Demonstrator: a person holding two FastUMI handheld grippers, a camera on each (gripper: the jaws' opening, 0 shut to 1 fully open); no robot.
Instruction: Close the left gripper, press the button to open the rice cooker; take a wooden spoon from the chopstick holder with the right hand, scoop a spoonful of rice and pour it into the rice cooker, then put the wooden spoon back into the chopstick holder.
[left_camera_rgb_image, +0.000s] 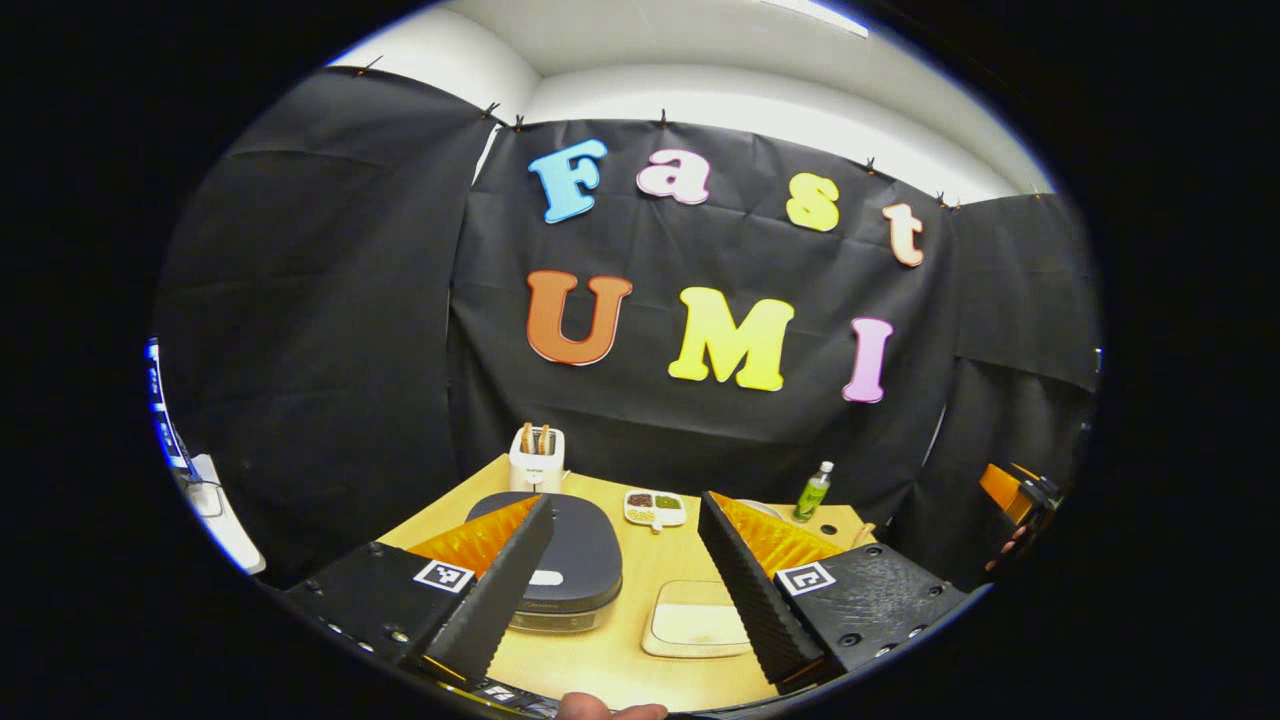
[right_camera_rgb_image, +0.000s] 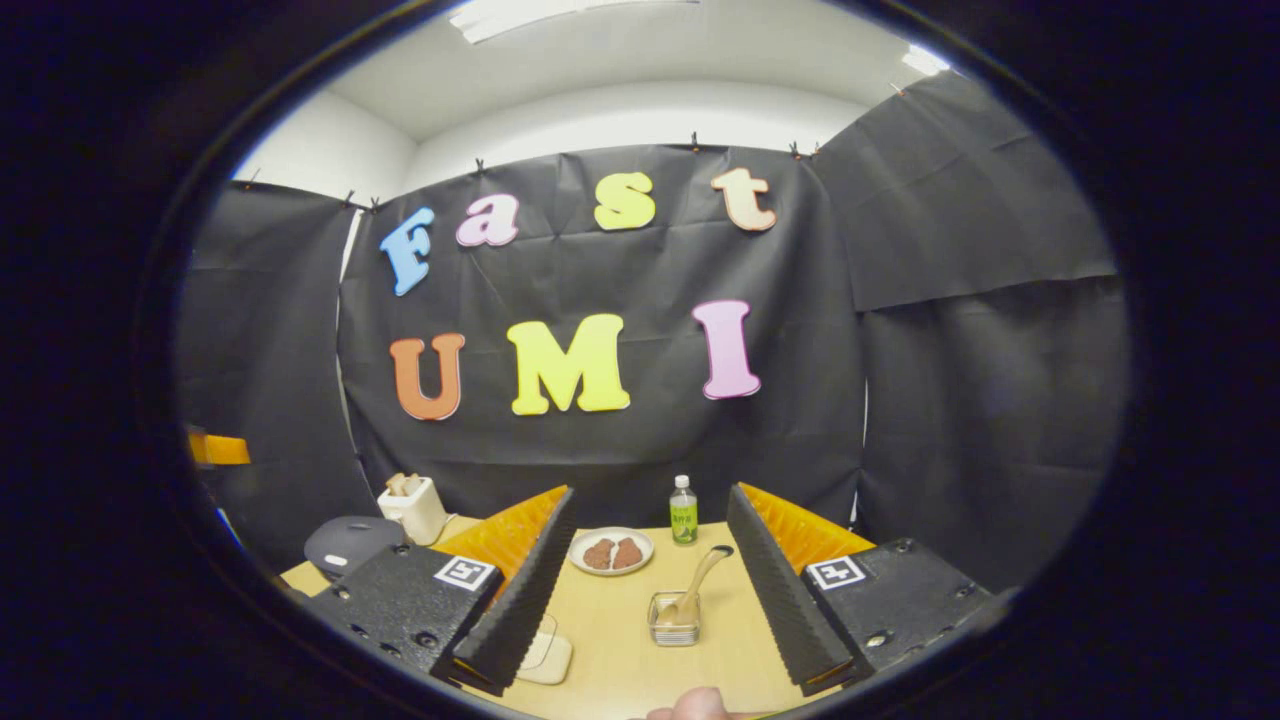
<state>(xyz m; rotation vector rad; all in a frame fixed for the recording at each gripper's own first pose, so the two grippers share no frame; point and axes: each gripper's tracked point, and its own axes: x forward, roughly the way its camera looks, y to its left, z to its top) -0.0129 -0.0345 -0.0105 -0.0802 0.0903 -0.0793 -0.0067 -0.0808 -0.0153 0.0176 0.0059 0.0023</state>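
The left gripper (left_camera_rgb_image: 625, 570) hangs above the near part of the table (left_camera_rgb_image: 640, 650), its two fingers spread wide apart and holding nothing. Just ahead, under its left finger, sits the dark rice cooker (left_camera_rgb_image: 575, 560) with its lid down. Ahead under the right finger lies a pale flat board (left_camera_rgb_image: 695, 620), with bare table between it and the cooker. Beyond the cooker stands a white toaster (left_camera_rgb_image: 537, 460) near the table's far edge; a small divided dish (left_camera_rgb_image: 655, 508) and a green bottle (left_camera_rgb_image: 813, 492) stand farther to the right.

The right gripper (right_camera_rgb_image: 650, 590) is also spread open and empty. Straight ahead between its fingers stands the clear chopstick holder (right_camera_rgb_image: 673, 618) with the wooden spoon (right_camera_rgb_image: 700, 580) leaning up out of it to the right. Open table lies around the holder. Farther on are a plate (right_camera_rgb_image: 611, 552) of brown food and the bottle, close to the far edge by the black cloth wall. The cooker and toaster lie off beyond the left finger.
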